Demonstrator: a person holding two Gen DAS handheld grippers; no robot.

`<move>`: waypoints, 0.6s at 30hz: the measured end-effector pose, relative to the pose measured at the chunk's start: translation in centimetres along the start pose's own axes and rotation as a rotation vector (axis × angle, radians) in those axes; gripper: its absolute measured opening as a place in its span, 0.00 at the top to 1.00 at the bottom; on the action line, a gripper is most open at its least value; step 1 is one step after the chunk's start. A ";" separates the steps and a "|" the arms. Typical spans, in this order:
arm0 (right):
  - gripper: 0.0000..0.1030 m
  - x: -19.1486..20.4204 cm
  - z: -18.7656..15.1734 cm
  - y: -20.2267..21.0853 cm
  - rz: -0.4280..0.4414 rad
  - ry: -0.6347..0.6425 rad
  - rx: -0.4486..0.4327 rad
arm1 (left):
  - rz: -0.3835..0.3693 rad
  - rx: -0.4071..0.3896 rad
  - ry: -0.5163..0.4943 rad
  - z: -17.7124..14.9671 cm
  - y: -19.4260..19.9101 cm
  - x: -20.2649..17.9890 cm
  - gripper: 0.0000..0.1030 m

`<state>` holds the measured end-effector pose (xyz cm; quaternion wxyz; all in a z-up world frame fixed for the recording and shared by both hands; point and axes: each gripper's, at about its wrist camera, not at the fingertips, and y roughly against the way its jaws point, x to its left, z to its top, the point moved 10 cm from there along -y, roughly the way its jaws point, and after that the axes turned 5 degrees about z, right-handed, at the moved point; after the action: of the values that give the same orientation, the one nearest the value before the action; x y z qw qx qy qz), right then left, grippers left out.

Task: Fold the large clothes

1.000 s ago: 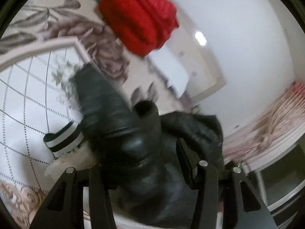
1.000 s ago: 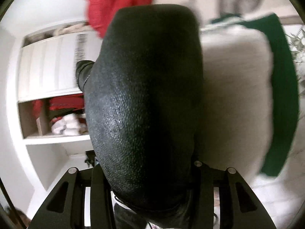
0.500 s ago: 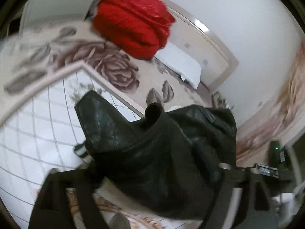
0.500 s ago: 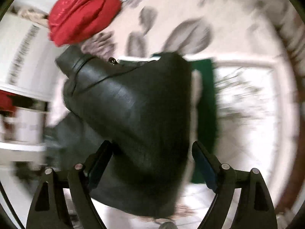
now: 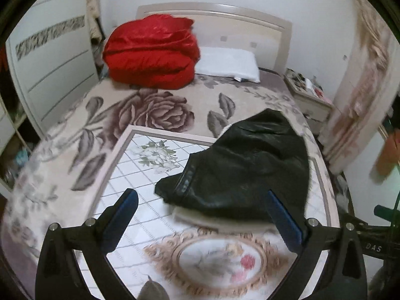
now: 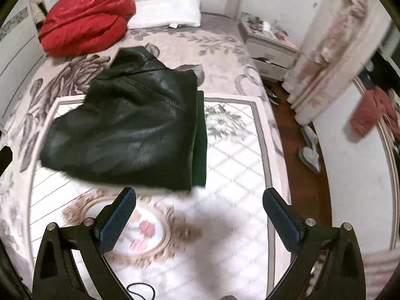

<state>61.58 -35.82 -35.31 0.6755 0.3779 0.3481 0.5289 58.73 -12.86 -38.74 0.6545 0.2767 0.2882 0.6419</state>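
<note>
A folded black leather jacket [image 5: 245, 170] lies on the white quilted mat [image 5: 140, 225] on the bed. In the right wrist view the jacket [image 6: 130, 130] shows a dark green lining or hem [image 6: 200, 140] along its right edge. My left gripper [image 5: 202, 207] hangs above the mat in front of the jacket, jaws wide open, nothing between them. My right gripper [image 6: 200, 205] is likewise open and empty, above the mat on the near side of the jacket. Neither gripper touches the jacket.
A red duvet bundle [image 5: 150, 52] and a white pillow [image 5: 227, 63] sit at the headboard end. A nightstand [image 6: 270, 45] and curtain [image 6: 332, 47] stand right of the bed. A wardrobe [image 5: 50, 70] is on the left. Slippers [image 6: 310, 150] lie on the wooden floor.
Both grippers let go of the black jacket, opened wide and pulled up and back. The jacket, earlier close against the jaws, now lies folded on the mat.
</note>
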 end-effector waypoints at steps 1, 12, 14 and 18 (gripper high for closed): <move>0.01 0.1 -0.6 2.3 -0.011 -0.009 -0.018 | -0.010 0.004 -0.014 -0.1 1.9 0.0 0.00; 0.01 0.7 -7.0 27.9 -0.047 -0.101 -0.188 | -0.066 0.025 -0.118 -1.1 20.9 0.3 0.00; 0.01 0.5 -7.9 31.5 -0.050 -0.107 -0.211 | -0.055 0.016 -0.114 -1.2 24.2 0.8 0.00; 0.01 0.6 -9.8 38.5 -0.041 -0.081 -0.259 | -0.050 0.001 -0.103 -1.4 29.4 1.0 0.00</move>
<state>35.84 -27.89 -6.13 0.7428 0.3013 0.2571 0.5398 37.70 -11.17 -18.20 0.6842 0.3024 0.2612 0.6101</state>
